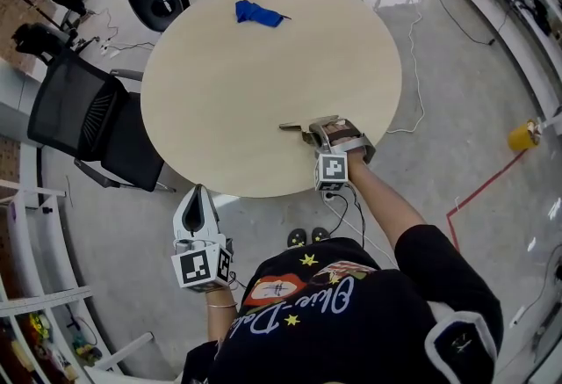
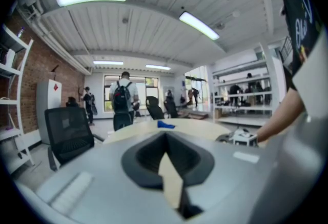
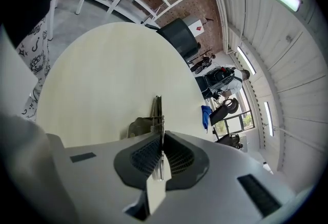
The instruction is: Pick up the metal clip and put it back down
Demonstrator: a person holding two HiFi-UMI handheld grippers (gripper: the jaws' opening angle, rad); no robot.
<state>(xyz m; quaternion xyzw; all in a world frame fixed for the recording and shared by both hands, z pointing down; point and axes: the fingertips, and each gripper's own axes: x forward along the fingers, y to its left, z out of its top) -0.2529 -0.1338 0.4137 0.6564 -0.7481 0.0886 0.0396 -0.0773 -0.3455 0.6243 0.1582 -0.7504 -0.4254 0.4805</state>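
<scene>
- Right gripper view: my right gripper (image 3: 160,136) is clamped on the metal clip (image 3: 157,109), with its thin end poking forward over the table (image 3: 92,74).
- The clip looks light, stiff and slick. Pinching it deep between the pads seems safest.
- Head view: my right arm reaches to the table's near edge. I cannot tell whether the clip is lifted.
- My left gripper (image 1: 198,196) is closed and empty, held low beside the table.

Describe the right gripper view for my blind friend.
The grey right gripper pinches a thin silver metal clip between closed jaws, at a round pale wooden table. A small blue cloth lies at its far edge.
</scene>
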